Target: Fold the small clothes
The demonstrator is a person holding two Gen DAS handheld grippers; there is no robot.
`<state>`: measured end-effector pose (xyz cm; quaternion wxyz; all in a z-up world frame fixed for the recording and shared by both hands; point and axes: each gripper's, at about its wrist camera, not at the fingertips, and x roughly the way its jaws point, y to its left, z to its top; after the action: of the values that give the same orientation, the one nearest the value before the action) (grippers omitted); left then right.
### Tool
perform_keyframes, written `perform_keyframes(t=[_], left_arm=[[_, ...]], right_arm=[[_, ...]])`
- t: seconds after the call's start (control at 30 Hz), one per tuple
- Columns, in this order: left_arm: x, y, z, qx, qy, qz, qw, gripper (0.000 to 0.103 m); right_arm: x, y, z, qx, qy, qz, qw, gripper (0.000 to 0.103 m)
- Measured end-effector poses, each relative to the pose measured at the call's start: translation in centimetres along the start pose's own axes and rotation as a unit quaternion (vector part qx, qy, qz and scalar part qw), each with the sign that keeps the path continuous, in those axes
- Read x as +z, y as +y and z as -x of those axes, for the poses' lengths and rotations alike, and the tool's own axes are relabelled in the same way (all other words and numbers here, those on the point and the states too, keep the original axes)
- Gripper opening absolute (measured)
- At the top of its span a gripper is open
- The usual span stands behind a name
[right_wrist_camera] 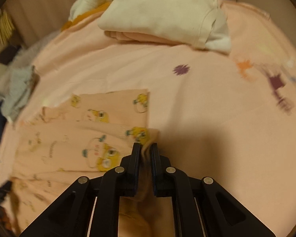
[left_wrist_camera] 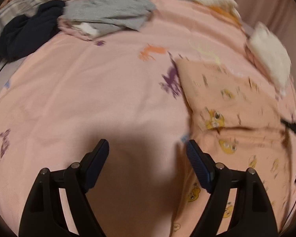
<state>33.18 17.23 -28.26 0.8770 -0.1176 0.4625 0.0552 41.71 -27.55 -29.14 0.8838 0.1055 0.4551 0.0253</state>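
A small peach garment with yellow cartoon prints [right_wrist_camera: 79,138] lies partly folded on the pink bedsheet [right_wrist_camera: 207,108]. My right gripper [right_wrist_camera: 146,148] is shut on the garment's right corner, a bunch of fabric pinched between the pads. In the left wrist view the same garment [left_wrist_camera: 227,108] lies to the right. My left gripper [left_wrist_camera: 148,146] hovers open above the bare sheet [left_wrist_camera: 88,98] beside the garment's left edge, with nothing between its fingers.
A cream folded garment [right_wrist_camera: 157,13] lies on a pink one at the far side of the bed. A grey garment [left_wrist_camera: 108,13] and a dark navy one [left_wrist_camera: 27,33] lie heaped at the far left. White clothes [left_wrist_camera: 270,59] sit at the right.
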Motion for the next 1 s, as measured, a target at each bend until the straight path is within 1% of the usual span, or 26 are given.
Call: perform_keyframes(t=[0.03,0.07,0.1,0.13,0.17,0.2,0.23,0.27,0.3,0.33,0.37,0.4,0.43,0.47,0.5,0.53,0.63,0.7,0.77,0.83,0.9,0.93,0.97,1.0], left_arm=[[0.3,0.2,0.4,0.008,-0.009,0.011,0.9999,0.079],[1.0,0.4,1.0,0.007,-0.025,0.025,0.9993,0.078],[1.6,0.4,1.3,-0.009,-0.035,0.033,0.9988,0.078],[2.4,0.1,1.4,-0.046,-0.039,0.046,0.9971,0.078],[2.9,-0.3,1.1,-0.075,-0.036,0.05,0.9953,0.078],[3.4,-1.0,0.4,-0.108,-0.028,0.047,0.9926,0.074],[3.6,-1.7,-0.3,-0.118,-0.021,0.042,0.9919,0.07],[3.7,-2.7,-1.6,-0.108,-0.007,0.029,0.9937,0.061],[3.7,-3.5,-2.8,-0.084,0.006,0.017,0.9963,0.05],[3.3,-4.3,-4.2,-0.05,0.024,0.0,0.9985,0.047],[2.4,-4.9,-5.7,-0.016,0.035,-0.027,0.9989,0.048],[2.0,-5.0,-5.7,-0.013,0.017,-0.039,0.999,0.049],[1.4,-5.2,-5.3,-0.008,-0.01,-0.056,0.9983,0.049],[0.7,-5.6,-5.0,0.007,-0.02,-0.08,0.9966,0.05],[0.5,-5.6,-4.9,0.012,-0.024,-0.087,0.9958,0.052],[0.4,-5.6,-4.7,0.017,-0.024,-0.09,0.9955,0.053],[0.7,-4.2,-4.5,0.007,-0.012,-0.073,0.9972,0.054],[1.0,-2.6,-4.7,0.048,-0.005,-0.063,0.9969,0.054],[0.7,-1.1,-4.1,0.061,-0.012,-0.068,0.9958,0.054],[0.5,0.4,-2.8,0.051,-0.005,-0.038,0.998,0.049],[0.5,1.7,-1.6,0.03,0.0,-0.003,0.9995,0.049],[0.6,1.8,-0.8,0.01,-0.006,0.009,0.9999,0.049],[0.7,1.6,0.2,-0.014,-0.018,0.012,0.9997,0.049],[0.7,1.0,0.9,-0.027,-0.027,0.009,0.9992,0.049]], right_arm=[[0.1,-0.2,0.4,-0.008,-0.002,-0.006,1.0,0.006],[0.3,-0.6,1.1,-0.011,-0.008,-0.018,1.0,0.006],[0.5,-0.8,1.7,-0.005,-0.015,-0.027,1.0,0.006],[0.7,-0.9,2.3,0.011,-0.023,-0.032,0.999,0.006],[0.9,-0.6,2.8,0.031,-0.03,-0.03,0.999,0.006],[1.0,0.0,3.2,0.054,-0.033,-0.021,0.998,0.006],[1.0,0.6,3.2,0.074,-0.032,-0.008,0.997,0.006],[0.9,1.5,3.1,0.092,-0.03,0.004,0.995,0.006],[0.7,2.2,2.8,0.101,-0.027,0.012,0.994,0.006],[0.3,3.1,2.0,0.101,-0.023,0.02,0.994,0.006],[-0.1,3.3,1.3,0.091,-0.015,0.024,0.995,0.006],[-0.6,3.3,0.1,0.066,0.001,0.03,0.997,0.006],[-1.1,3.2,-0.9,0.051,0.015,0.033,0.998,0.0],[-1.6,2.8,-1.3,0.052,0.013,0.036,0.998,0.0],[-2.0,2.3,-1.4,0.059,-0.002,0.041,0.997,0.0],[-2.4,1.9,-1.2,0.069,-0.01,0.047,0.996,0.0],[-2.7,0.9,-0.9,0.083,-0.006,0.032,0.996,0.0],[-2.8,0.6,-0.6,0.082,-0.003,0.031,0.996,0.0],[-3.2,0.1,-0.3,0.087,0.0,0.027,0.996,0.0],[-3.6,-0.4,0.2,0.083,0.006,0.018,0.996,0.0],[-3.9,-0.9,1.5,0.073,0.013,-0.007,0.997,0.0],[-4.0,-1.1,2.1,0.077,0.018,-0.017,0.997,0.0],[-3.9,-1.4,2.7,0.093,0.019,-0.027,0.995,0.0],[-3.8,-1.7,3.4,0.117,0.016,-0.037,0.992,0.0]])
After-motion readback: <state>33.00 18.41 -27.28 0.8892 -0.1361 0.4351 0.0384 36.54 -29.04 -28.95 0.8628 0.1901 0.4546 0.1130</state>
